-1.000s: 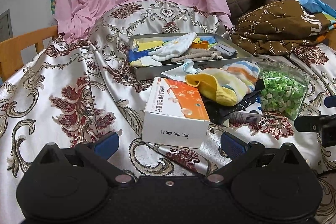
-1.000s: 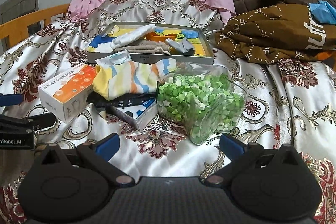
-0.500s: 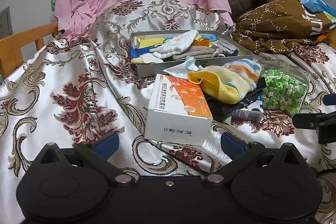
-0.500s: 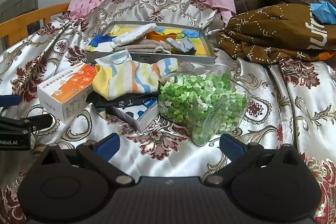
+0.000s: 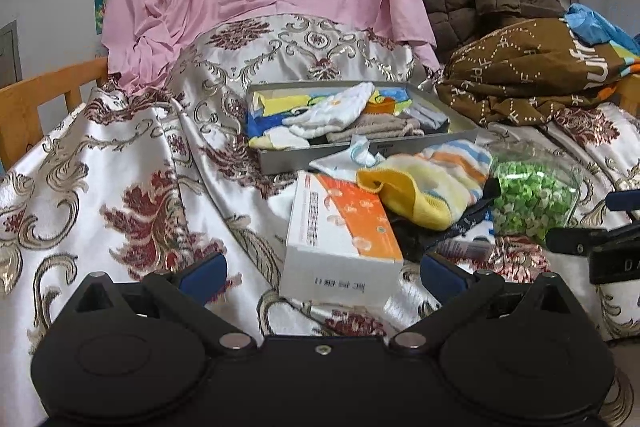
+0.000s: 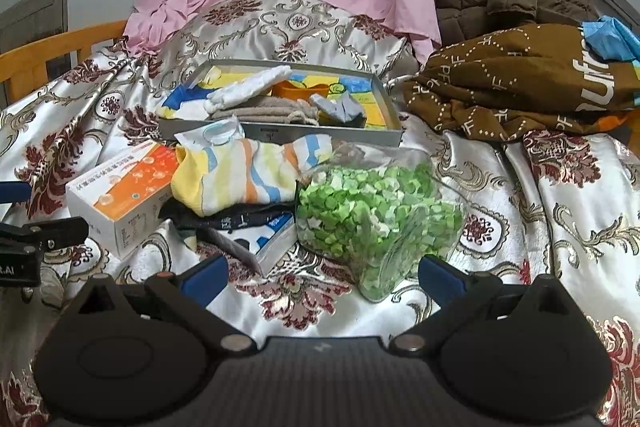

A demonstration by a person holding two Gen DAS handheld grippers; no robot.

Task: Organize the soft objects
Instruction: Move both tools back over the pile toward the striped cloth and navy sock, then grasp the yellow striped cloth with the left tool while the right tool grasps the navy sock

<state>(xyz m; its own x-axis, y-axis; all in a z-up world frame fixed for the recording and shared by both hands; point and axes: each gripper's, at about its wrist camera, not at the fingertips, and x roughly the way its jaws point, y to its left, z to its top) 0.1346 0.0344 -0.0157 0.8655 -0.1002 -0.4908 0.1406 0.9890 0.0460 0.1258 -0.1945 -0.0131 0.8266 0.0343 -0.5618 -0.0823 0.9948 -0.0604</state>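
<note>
Both grippers, left gripper (image 5: 322, 273) and right gripper (image 6: 322, 273), spread wide, empty; orange box (image 5: 344, 223) nearer than before.

Satin bedspread (image 5: 120, 163) under tray (image 5: 280, 161), box (image 5: 340, 227)

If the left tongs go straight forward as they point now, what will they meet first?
Most likely the orange and white box: it lies directly ahead between the open left tongs, nearer than the striped cloth, though depth is uncertain.

In the right wrist view, a tray (image 6: 280, 137) holding folded cloths (image 6: 264, 109) sits at centre. Below it lies a sock (image 6: 248, 175), with a box (image 6: 120, 199) at its left and a bag (image 6: 376, 215) at its right. A blanket (image 6: 520, 83) fills the upper right.
</note>
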